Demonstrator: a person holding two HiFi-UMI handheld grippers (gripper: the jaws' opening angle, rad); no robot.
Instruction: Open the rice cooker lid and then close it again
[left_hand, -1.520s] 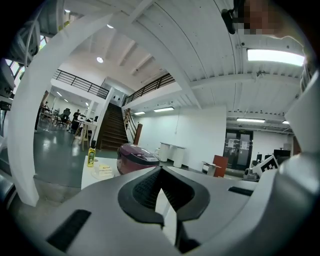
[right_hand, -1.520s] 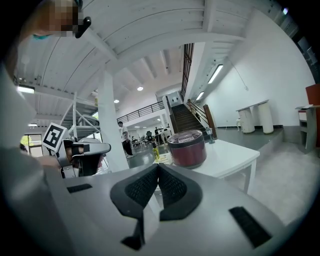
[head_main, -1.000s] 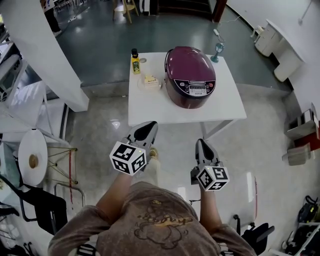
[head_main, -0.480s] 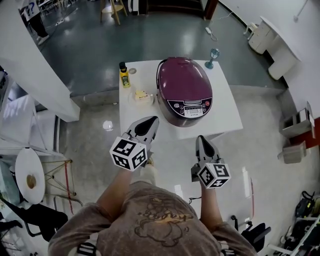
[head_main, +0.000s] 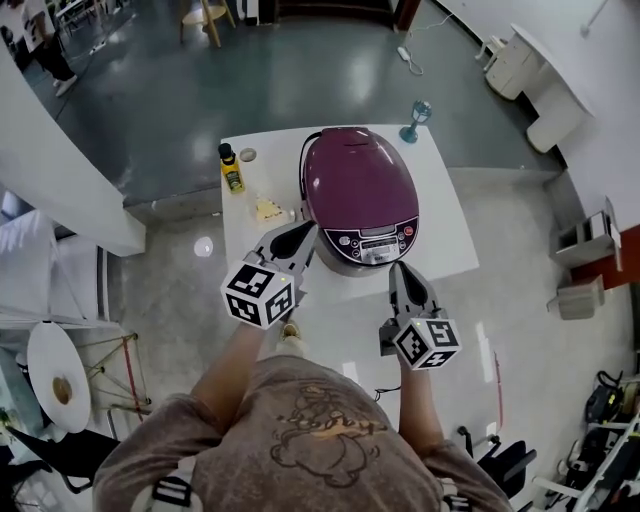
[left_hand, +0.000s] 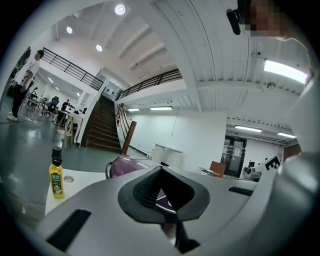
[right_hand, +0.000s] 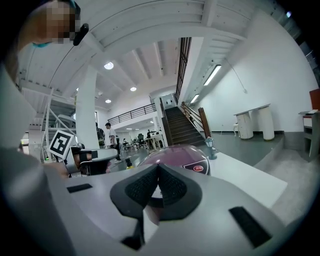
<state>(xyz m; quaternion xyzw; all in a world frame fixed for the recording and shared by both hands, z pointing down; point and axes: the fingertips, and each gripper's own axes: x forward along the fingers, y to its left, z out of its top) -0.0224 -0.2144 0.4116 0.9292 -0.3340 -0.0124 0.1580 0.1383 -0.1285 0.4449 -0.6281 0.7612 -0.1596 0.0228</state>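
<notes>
Rice cooker (head_main: 358, 195) sits dead ahead, lid down, ctrl panel facing me, long axis running away from me; hinge prob on far side. Left gripper (head_main: 303, 234): jaws pressed together, empty, tip by cooker's front-left. Right gripper (head_main: 399, 270): likewise closed, empty, just short of the panel, so I'd lead w/ it. White table (head_main: 450, 235); oil bottle (head_main: 231, 168) left, stemmed glass (head_main: 413, 118) at far corner. Open hall, grey floor (head_main: 300, 70).

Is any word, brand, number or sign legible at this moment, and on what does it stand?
Nothing can be read.
Control panel of the rice cooker: white print and a red mark, too small to read.
Yellow bottle: label print blurred.
Marker cubes: black-and-white square patterns only, no letters.
</notes>
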